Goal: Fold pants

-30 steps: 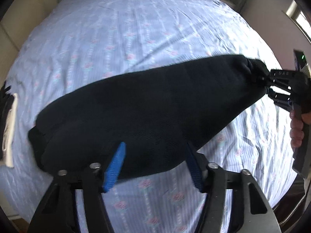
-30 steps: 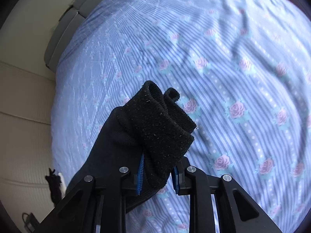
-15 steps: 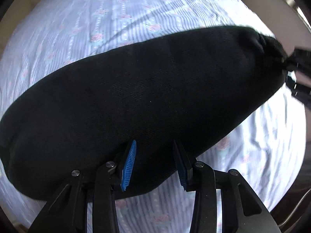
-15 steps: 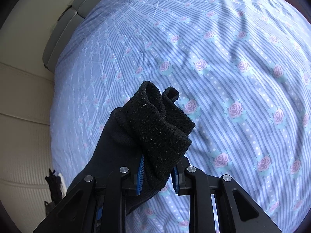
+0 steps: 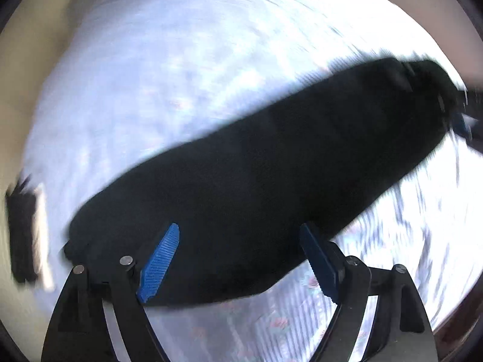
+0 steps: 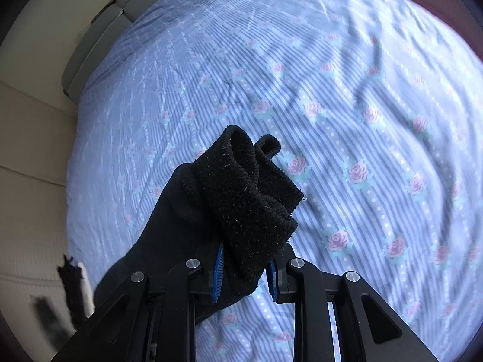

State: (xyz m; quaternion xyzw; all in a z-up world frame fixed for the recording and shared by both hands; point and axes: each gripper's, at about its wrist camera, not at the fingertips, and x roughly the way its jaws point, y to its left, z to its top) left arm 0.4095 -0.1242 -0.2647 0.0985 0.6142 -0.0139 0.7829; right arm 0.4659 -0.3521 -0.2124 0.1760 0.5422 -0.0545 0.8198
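Since half a second ago the left gripper [image 5: 238, 259] has spread its fingers wide again and pulled back a little, view now motion-blurred. The pants [image 5: 271, 181] run as one long black band straight ahead of it, from low on its near left up to the far right; whether the blue pads [image 5: 160, 262] touch the cloth can't be told, they frame the near edge with nothing clamped. Right gripper [image 6: 244, 271] unchanged: clenched on the ribbed cuff end [image 6: 250, 193], which sticks up bunched just ahead of its fingers, the rest of the leg trailing down to its left over the striped floral bedsheet [image 6: 362, 105].

Step, as I read it: pants stretched lengthwise and lifted by one end, left side hunting for a grip.

Next likely needs the left to close on the near edge or the far end, then bring the two ends together and lay the fold flat on the sheet. Dark item [image 5: 22, 235] at the bed edge, far left, too blurred to name.
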